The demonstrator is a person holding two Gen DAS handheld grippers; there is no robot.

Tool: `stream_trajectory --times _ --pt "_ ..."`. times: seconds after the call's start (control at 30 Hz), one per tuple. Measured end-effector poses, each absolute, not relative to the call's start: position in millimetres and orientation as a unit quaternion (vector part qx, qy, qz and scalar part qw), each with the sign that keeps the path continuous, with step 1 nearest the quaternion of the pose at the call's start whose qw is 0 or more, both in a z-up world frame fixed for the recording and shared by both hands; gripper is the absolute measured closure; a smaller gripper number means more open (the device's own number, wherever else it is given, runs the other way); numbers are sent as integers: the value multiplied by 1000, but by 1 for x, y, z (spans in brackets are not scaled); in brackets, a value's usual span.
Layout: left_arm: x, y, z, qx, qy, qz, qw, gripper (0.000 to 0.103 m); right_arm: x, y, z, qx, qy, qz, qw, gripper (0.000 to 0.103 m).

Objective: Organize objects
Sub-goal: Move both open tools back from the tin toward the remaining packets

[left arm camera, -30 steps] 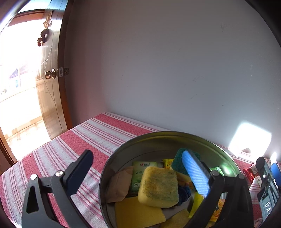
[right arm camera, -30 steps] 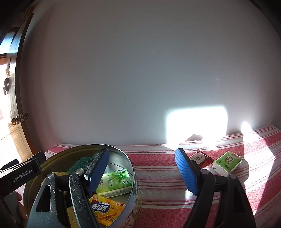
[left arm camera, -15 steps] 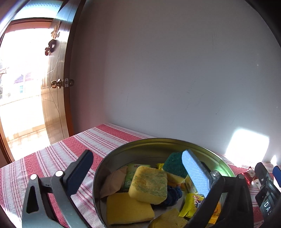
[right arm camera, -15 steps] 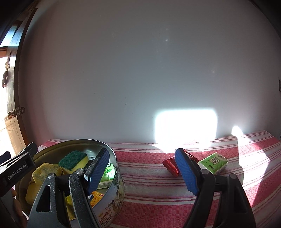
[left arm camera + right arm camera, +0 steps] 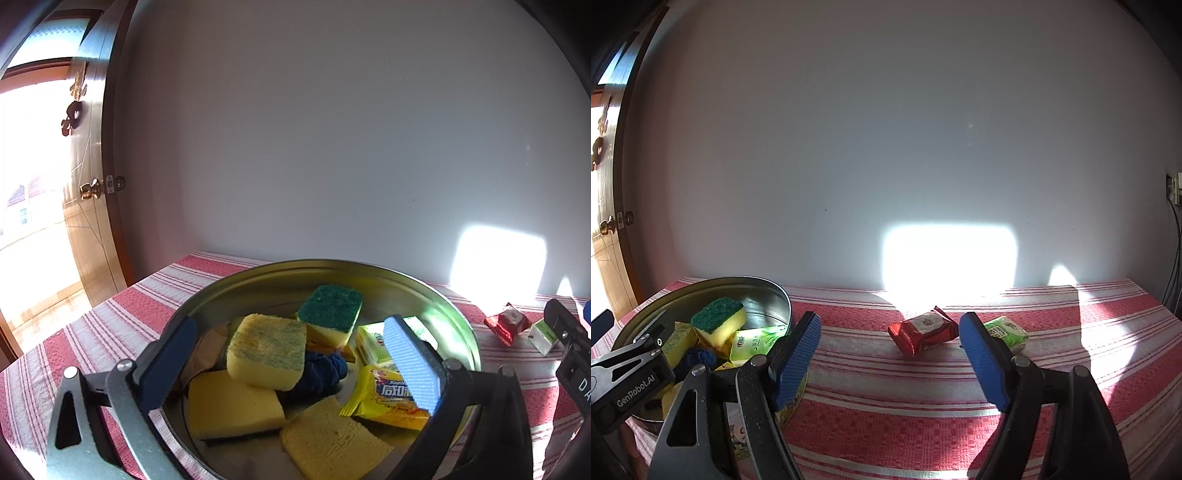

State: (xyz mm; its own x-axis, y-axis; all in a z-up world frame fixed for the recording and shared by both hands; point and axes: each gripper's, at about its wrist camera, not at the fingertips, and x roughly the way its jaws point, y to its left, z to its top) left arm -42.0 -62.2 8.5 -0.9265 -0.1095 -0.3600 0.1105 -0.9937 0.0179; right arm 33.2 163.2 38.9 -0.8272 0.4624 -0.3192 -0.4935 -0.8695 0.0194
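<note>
A round metal tin (image 5: 436, 291) is sitting on the table (image 5: 923, 410), which is wearing a red and white striped cloth, and the near part of the tin is getting cut off at the bottom of both views. Inside it, a sponge with a green top (image 5: 330, 308) is leaning on other yellow sponges (image 5: 232, 404), a yellow snack packet (image 5: 384, 398), a green packet (image 5: 755, 341) and a dark blue bundle (image 5: 325, 369) that is too crumpled to name. A brown thing is hiding under the sponges. The left gripper (image 5: 288, 363) is hanging over the tin with its fingers (image 5: 410, 363) spread wide, one by each side of the rim, and I cannot tell if they are touching it. The right gripper (image 5: 890, 360) is pointing at the bare cloth beside the tin, its fingers (image 5: 982, 360) standing apart and holding nothing. Its left finger is covering part of the tin's wall. Farther back, a red packet (image 5: 923, 332) is lying in the sun, and a small green tissue pack (image 5: 1008, 332) is peeking out half hidden behind the right finger. The print on both is too small to read.
</note>
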Motion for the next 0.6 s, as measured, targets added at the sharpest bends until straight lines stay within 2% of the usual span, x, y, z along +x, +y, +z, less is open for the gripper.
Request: stream_trajectory --times 0.33,0.6 --pt "-32 -37 6 197 -8 -979 47 1 55 199 41 -171 52 945 275 24" --pt "-23 8 6 198 -37 -979 12 1 69 258 35 -199 85 928 303 24"
